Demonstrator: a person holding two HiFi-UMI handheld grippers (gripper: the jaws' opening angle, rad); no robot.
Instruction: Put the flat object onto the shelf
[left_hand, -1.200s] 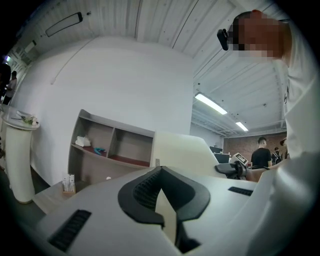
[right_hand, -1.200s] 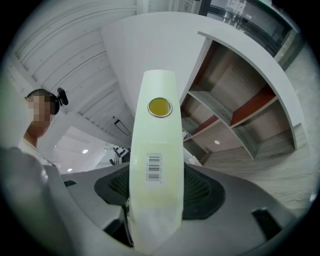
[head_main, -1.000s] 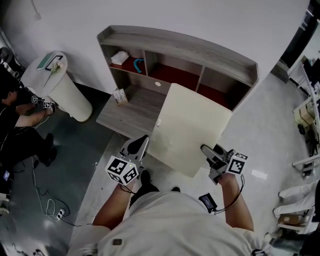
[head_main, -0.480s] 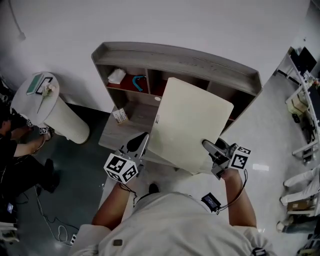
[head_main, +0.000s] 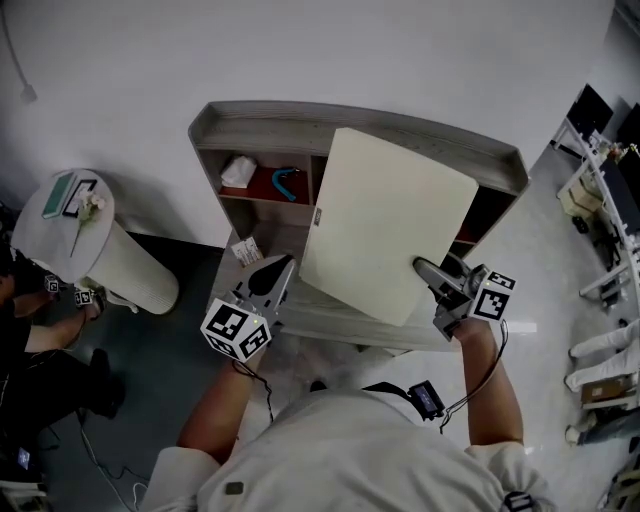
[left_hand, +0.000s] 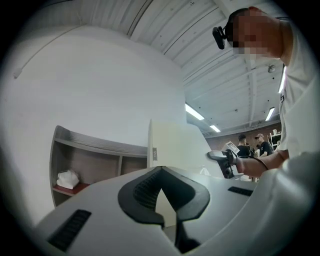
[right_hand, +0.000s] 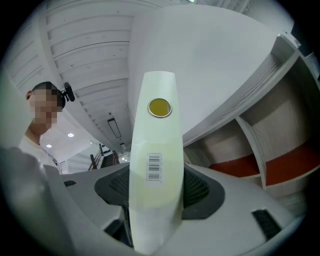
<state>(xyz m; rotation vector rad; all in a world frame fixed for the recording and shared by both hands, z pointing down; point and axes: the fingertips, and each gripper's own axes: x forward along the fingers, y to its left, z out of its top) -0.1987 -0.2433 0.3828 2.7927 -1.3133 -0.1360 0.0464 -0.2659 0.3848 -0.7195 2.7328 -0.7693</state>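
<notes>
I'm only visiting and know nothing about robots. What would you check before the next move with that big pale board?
1. Right gripper clamped on the board: ok, the board's edge sits pinched between its pads.
2. Left gripper gripping the board: cannot tell; the board shows in the gap between its jaws, but contact is unclear.
3. Top of the shelf free: cannot tell; the visible part is bare, the rest is hidden behind the board.
4. Board level: not ok, it is tilted.
5. White cloth and blue curved thing out of the way: ok, both lie in the left compartment, apart from the board.
</notes>
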